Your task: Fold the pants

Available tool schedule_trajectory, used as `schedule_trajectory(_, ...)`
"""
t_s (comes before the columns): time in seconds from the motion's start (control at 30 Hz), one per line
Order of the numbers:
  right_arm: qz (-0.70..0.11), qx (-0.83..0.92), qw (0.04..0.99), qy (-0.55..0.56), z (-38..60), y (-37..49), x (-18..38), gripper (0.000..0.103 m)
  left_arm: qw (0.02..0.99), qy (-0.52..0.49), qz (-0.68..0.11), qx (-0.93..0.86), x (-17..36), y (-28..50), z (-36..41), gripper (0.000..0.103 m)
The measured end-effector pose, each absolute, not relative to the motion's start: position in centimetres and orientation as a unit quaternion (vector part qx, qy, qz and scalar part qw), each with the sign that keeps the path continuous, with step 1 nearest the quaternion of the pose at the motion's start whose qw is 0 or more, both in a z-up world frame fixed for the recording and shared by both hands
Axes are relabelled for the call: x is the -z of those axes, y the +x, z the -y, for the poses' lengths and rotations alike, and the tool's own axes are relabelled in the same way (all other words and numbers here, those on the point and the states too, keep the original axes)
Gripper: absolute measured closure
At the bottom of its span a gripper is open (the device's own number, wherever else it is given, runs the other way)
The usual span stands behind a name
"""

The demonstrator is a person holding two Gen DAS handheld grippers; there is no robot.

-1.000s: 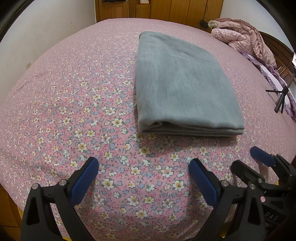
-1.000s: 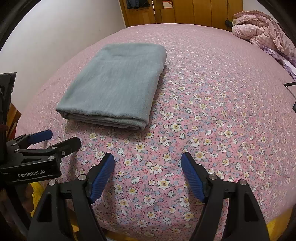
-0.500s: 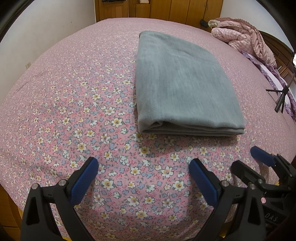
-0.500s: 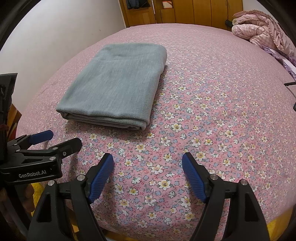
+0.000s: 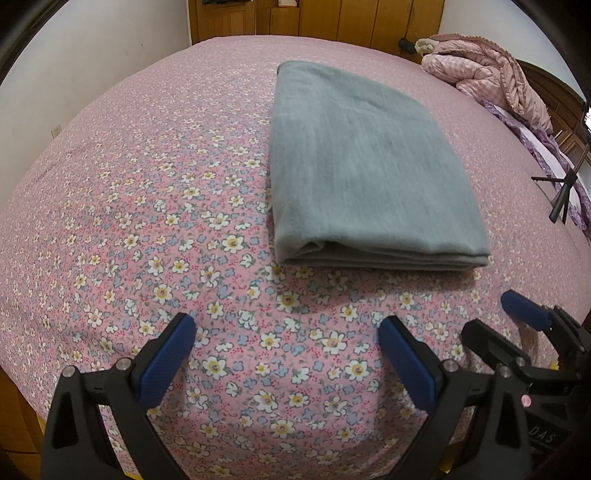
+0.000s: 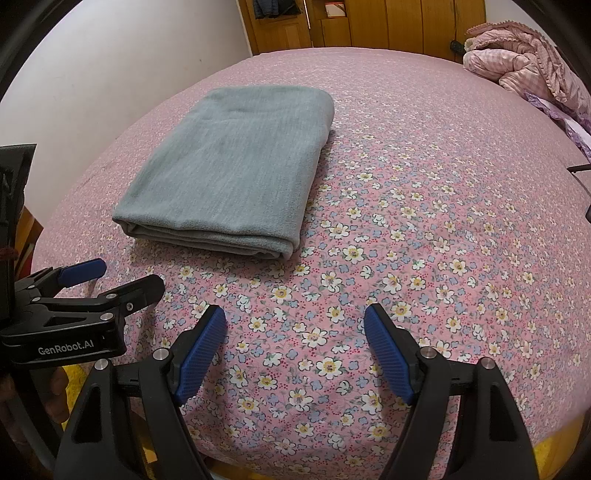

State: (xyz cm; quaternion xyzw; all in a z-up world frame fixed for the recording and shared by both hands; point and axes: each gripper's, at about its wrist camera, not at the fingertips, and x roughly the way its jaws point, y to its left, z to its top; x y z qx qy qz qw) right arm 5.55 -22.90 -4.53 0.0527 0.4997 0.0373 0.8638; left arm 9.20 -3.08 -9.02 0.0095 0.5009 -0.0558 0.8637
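The grey-blue pants [image 5: 365, 173] lie folded into a flat rectangle on the pink flowered bed [image 5: 147, 206]; in the right wrist view they lie to the upper left [image 6: 236, 173]. My left gripper [image 5: 288, 332] is open and empty, held over the bed sheet short of the pants' near folded edge. My right gripper [image 6: 295, 325] is open and empty, over the sheet to the right of the pants. Each gripper shows in the other's view: the right one at the lower right [image 5: 517, 317], the left one at the left [image 6: 110, 280].
A crumpled pink quilted jacket [image 5: 480, 66] lies at the far right corner of the bed. Wooden wardrobe doors [image 6: 369, 22] stand behind the bed. A white wall [image 6: 129, 66] runs along the left. A black tripod [image 5: 565, 184] stands at the right.
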Motion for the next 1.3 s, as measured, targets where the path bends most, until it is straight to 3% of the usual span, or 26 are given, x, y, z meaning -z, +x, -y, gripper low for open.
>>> schedule_trajectory(1.3,-0.497,-0.036,0.865,0.05,22.68,5.56,4.63,0.023,0.864,0.01,-0.501,0.055,9.06,9.17,3.06,0.001)
